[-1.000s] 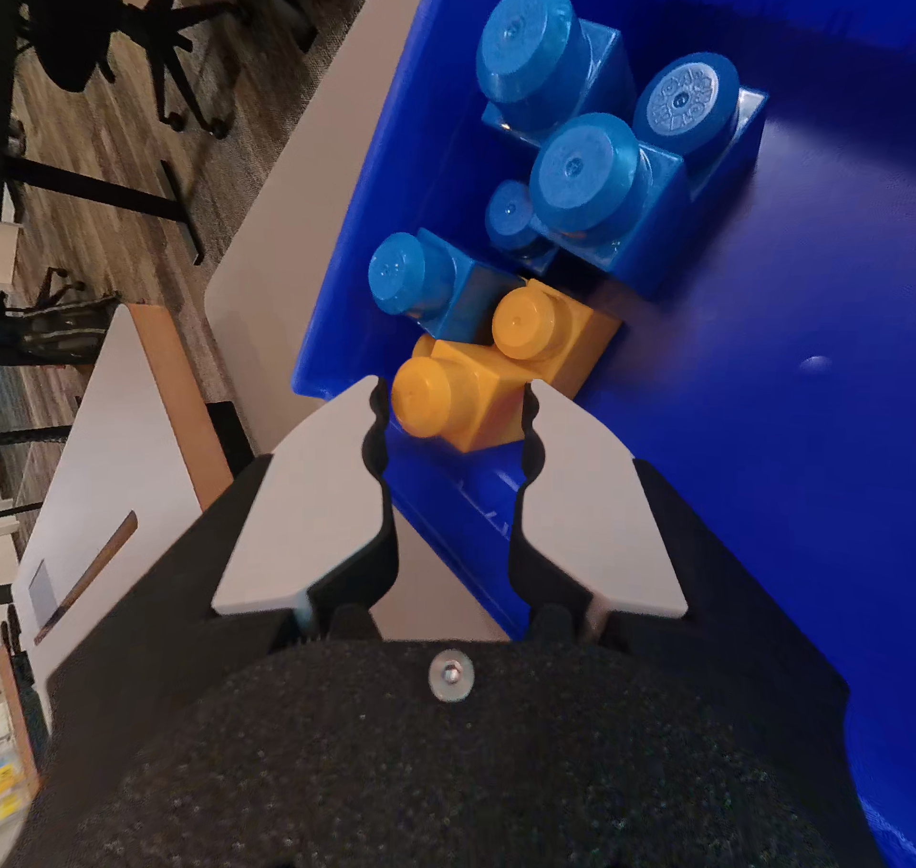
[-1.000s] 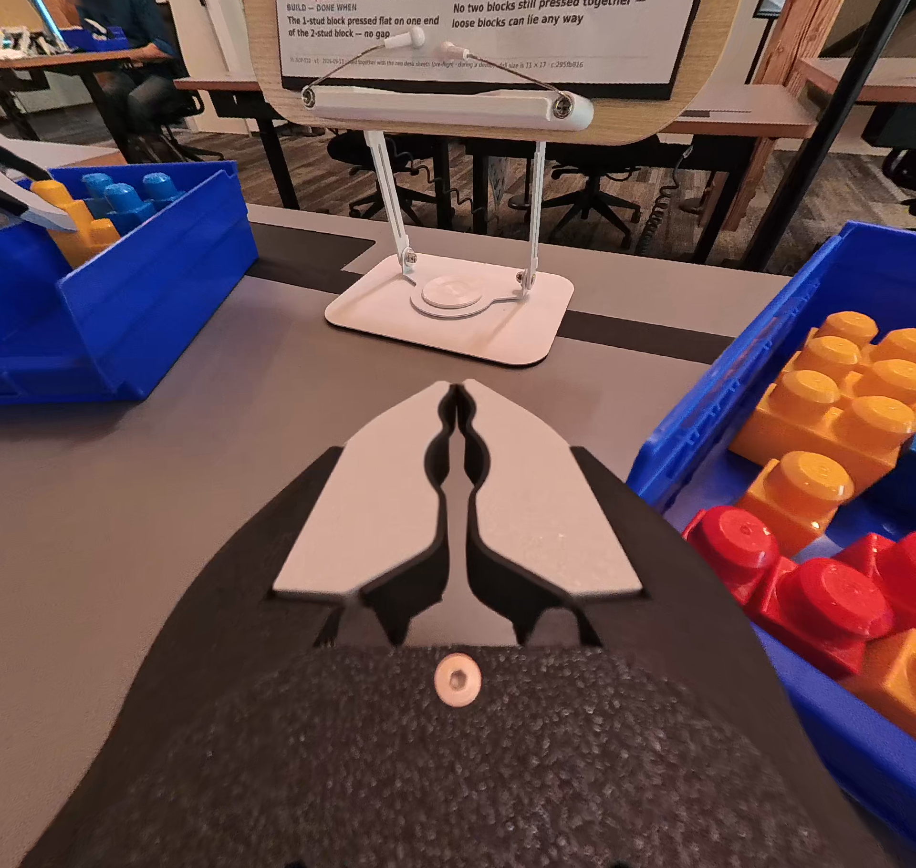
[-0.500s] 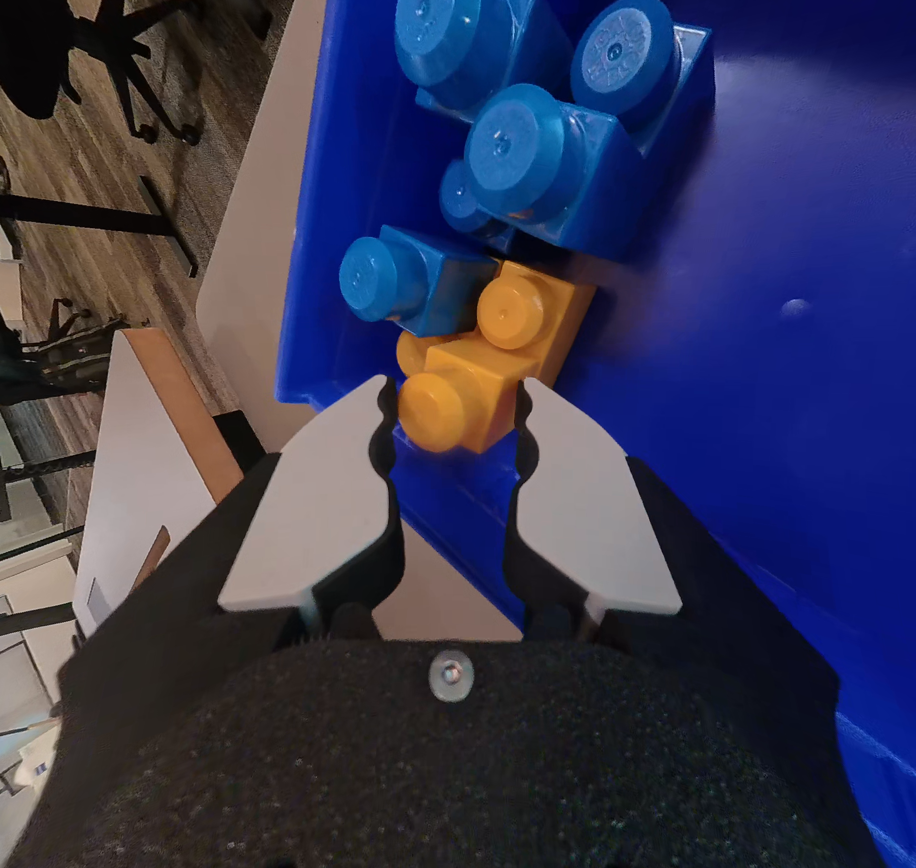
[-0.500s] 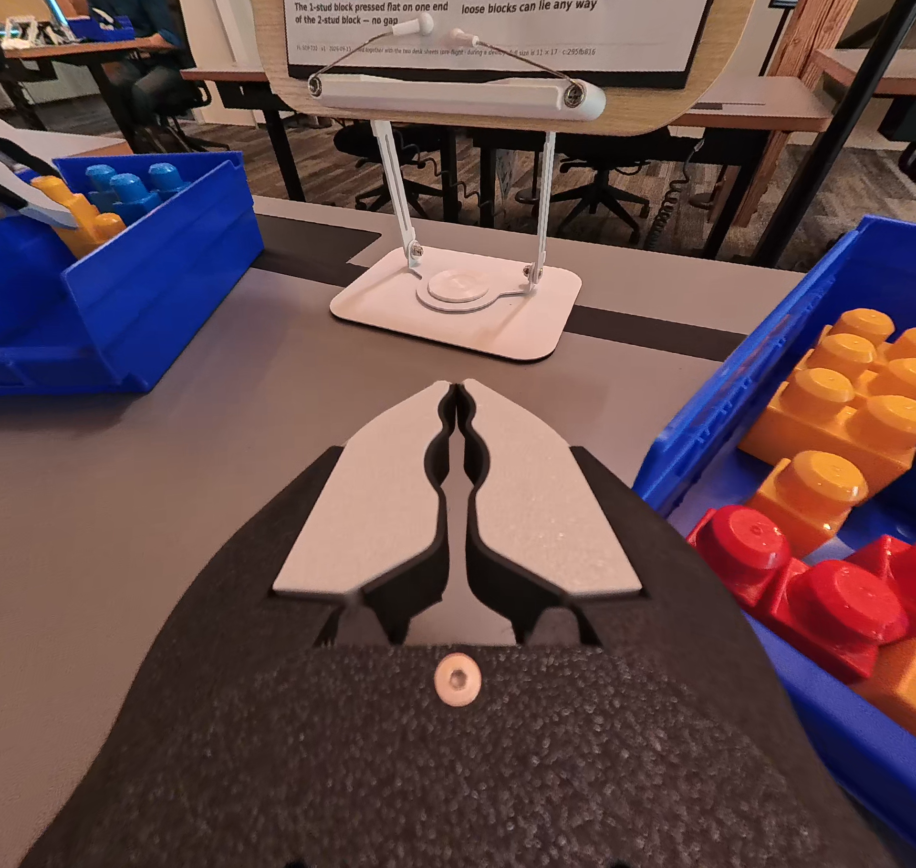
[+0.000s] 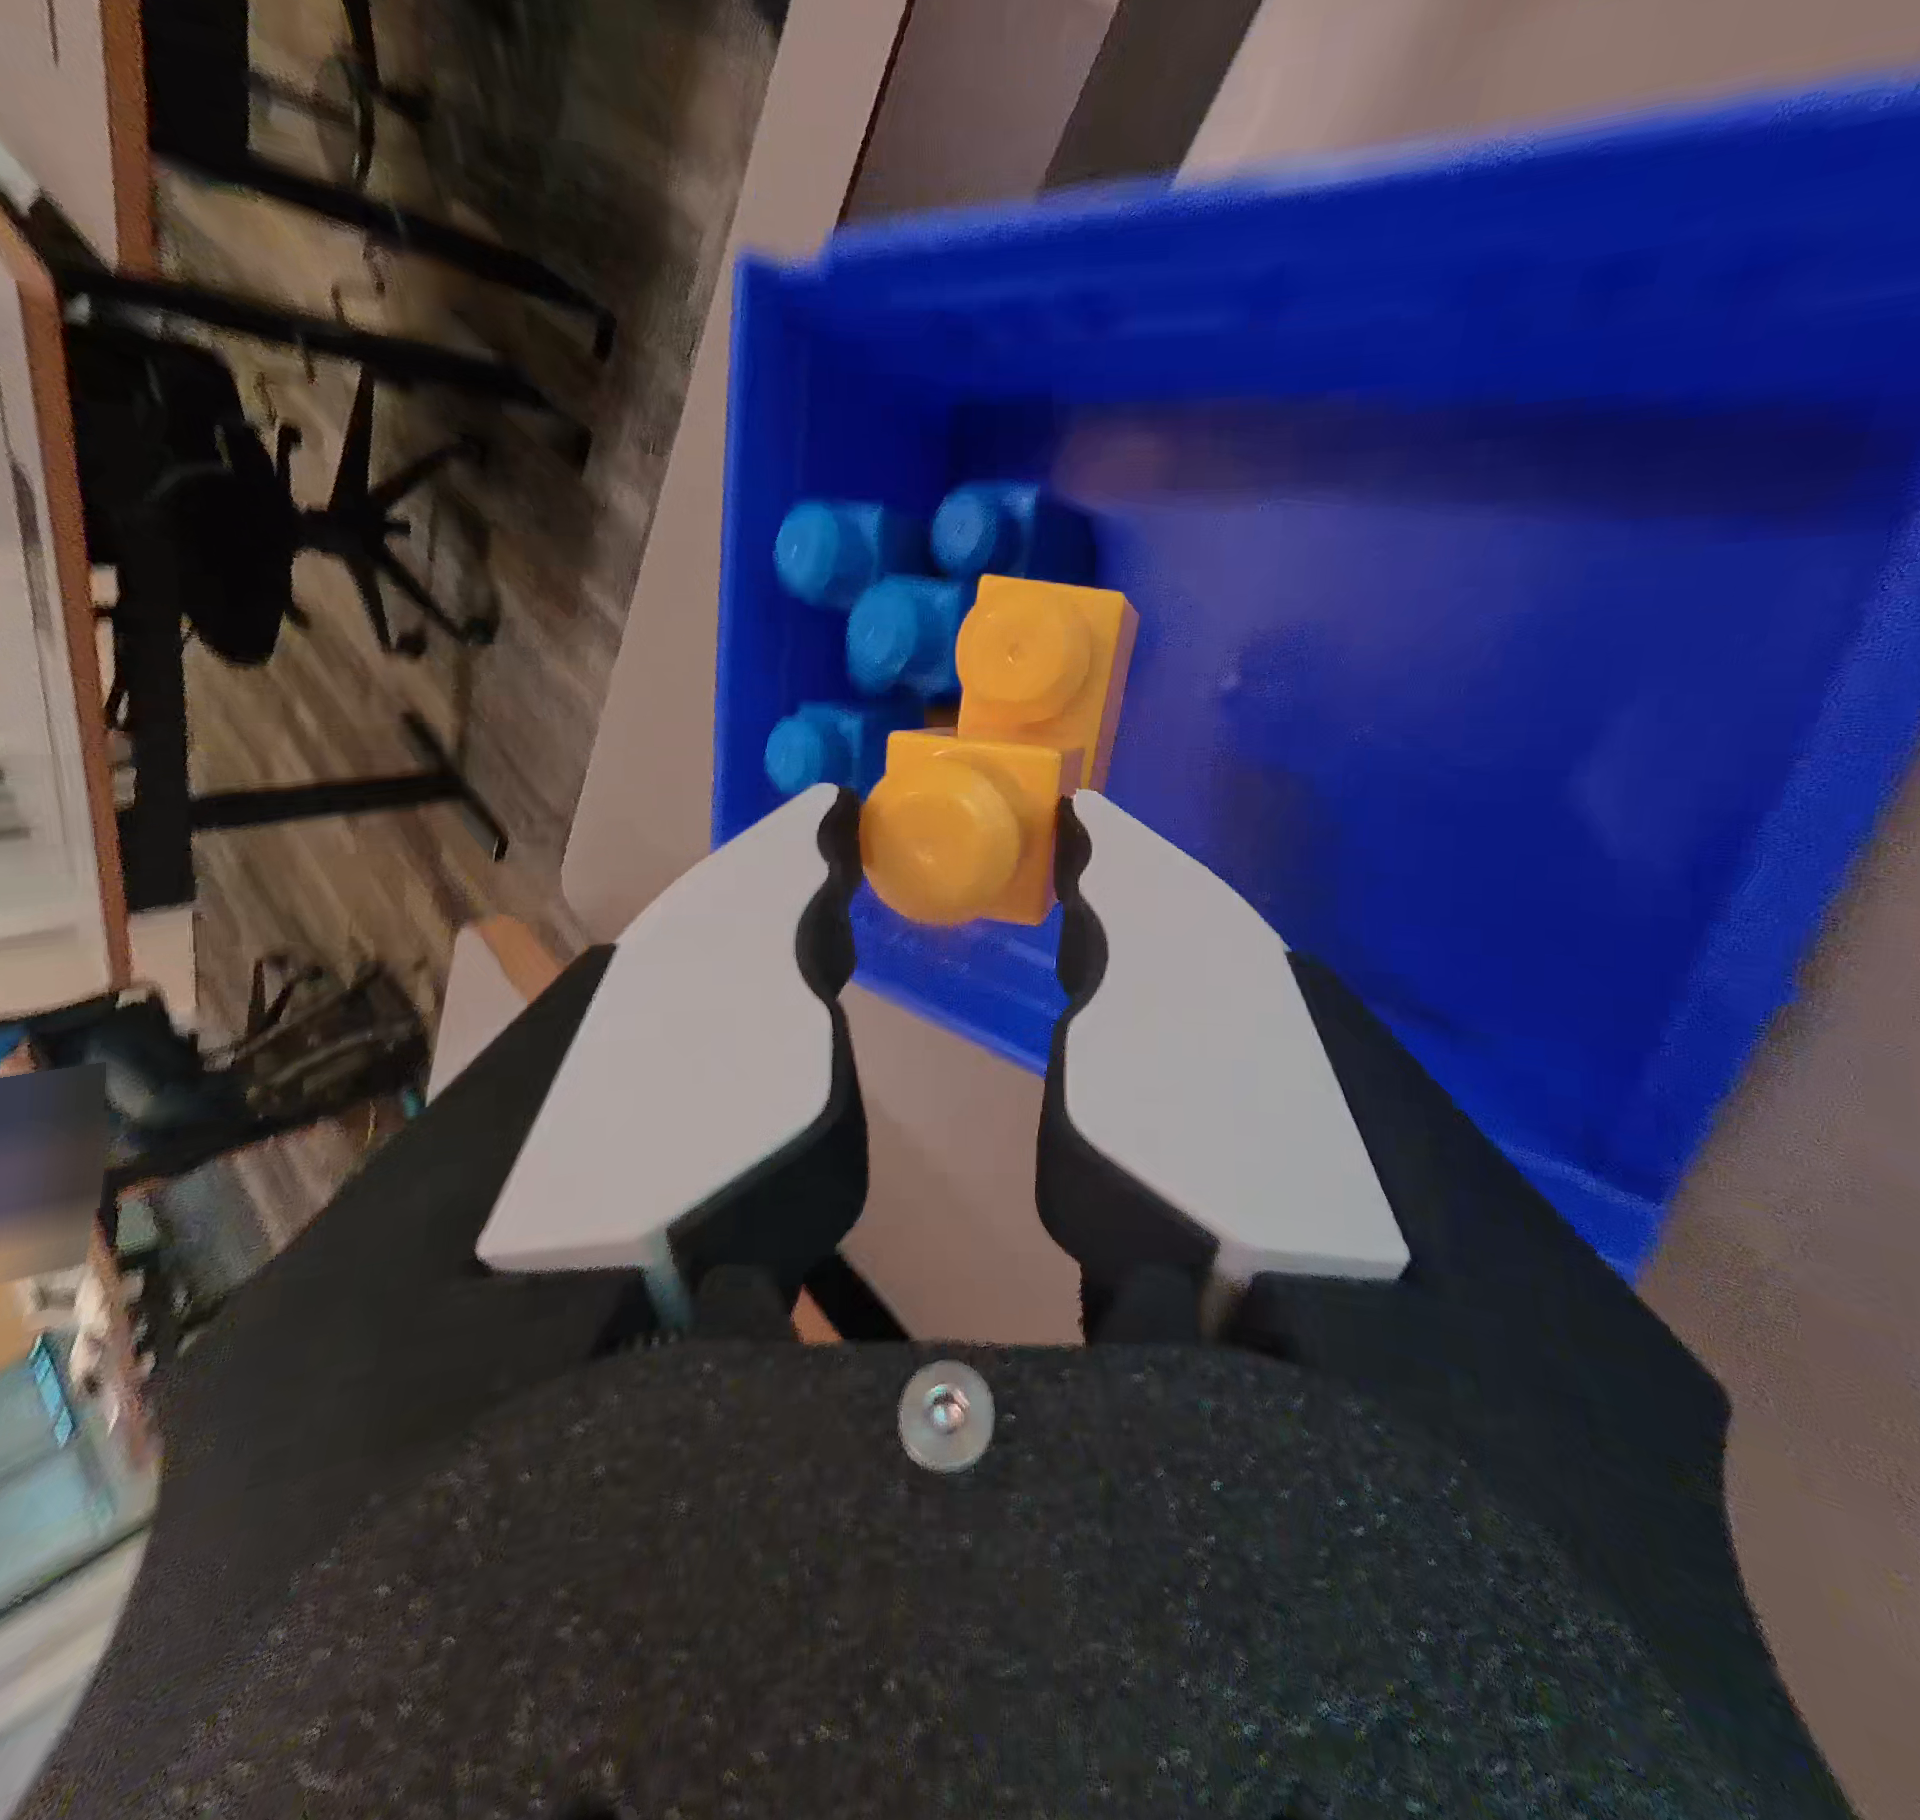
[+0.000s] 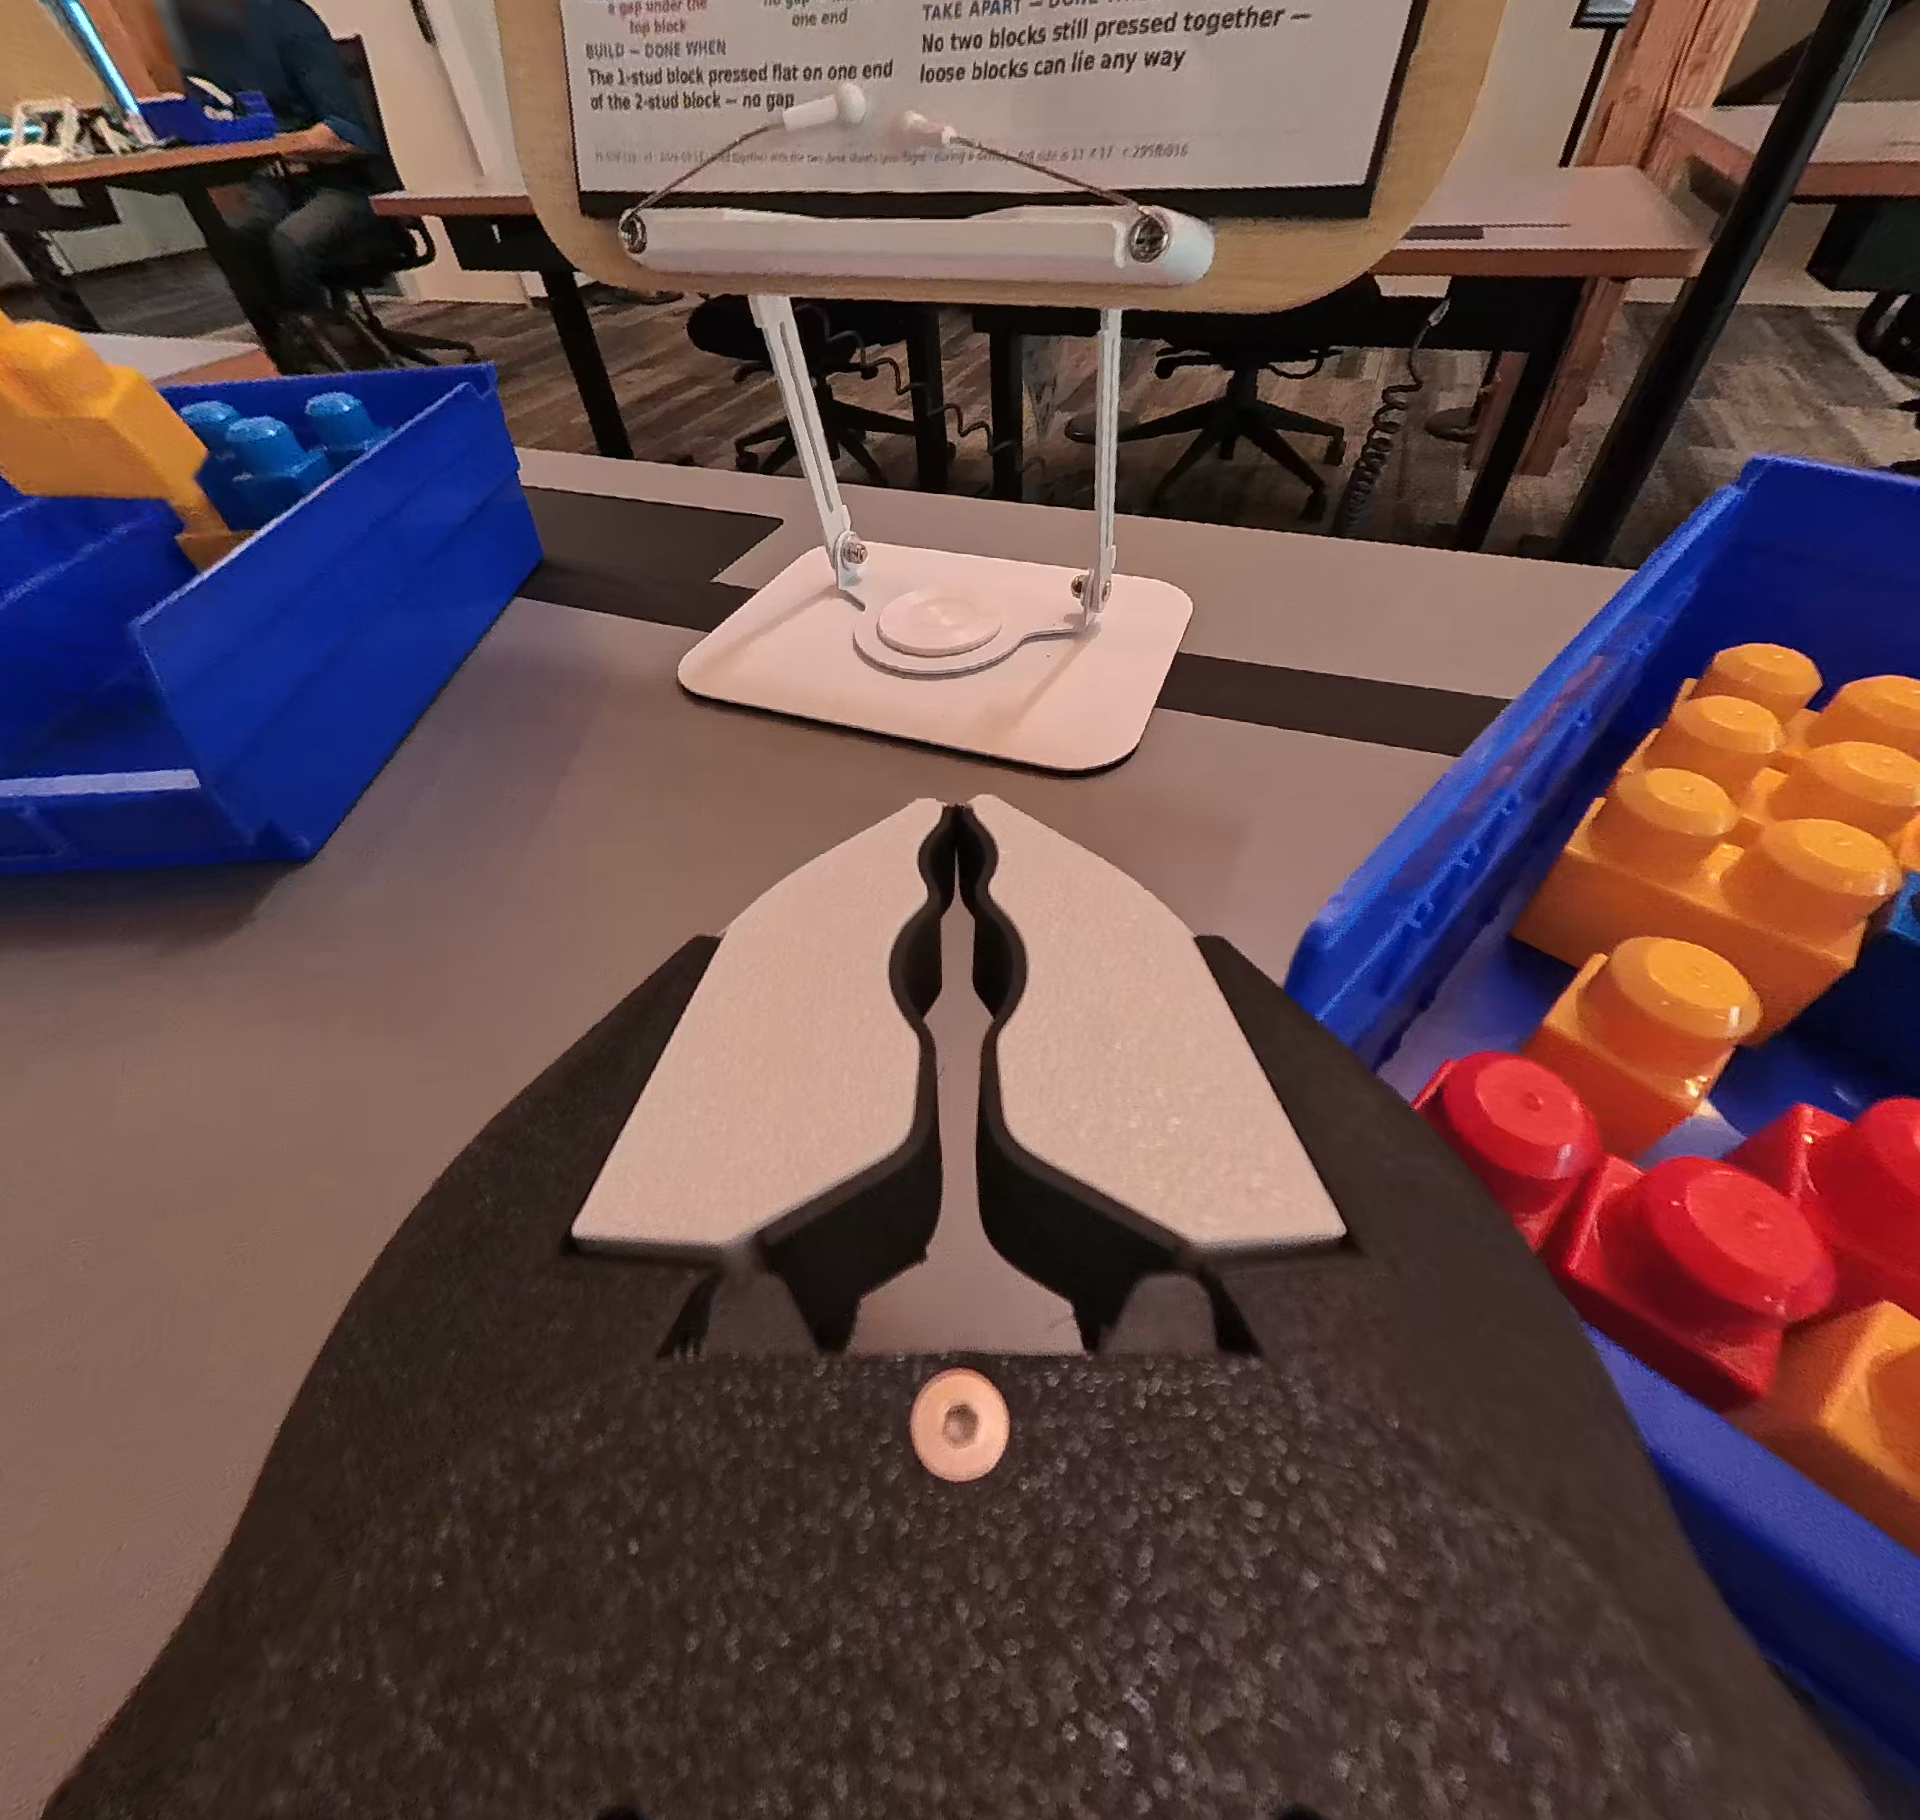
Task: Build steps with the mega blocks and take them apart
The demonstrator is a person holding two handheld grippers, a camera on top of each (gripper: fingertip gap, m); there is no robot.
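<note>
Orange stepped pair of mega blocks (image 5: 992, 783), pressed together, clamped in left tongs (image 5: 956, 840) above left blue bin (image 5: 1455, 368); right tongs (image 6: 954, 820) closed, empty, over bench (image 6: 416, 939); judged built, pulling apart yet to do.

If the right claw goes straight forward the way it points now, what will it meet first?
Probably the white stand. The right claw, shut and empty, points over bare grey table toward the stand's flat base. Depth is unclear, so it might pass over the base and reach the stand's legs.
</note>
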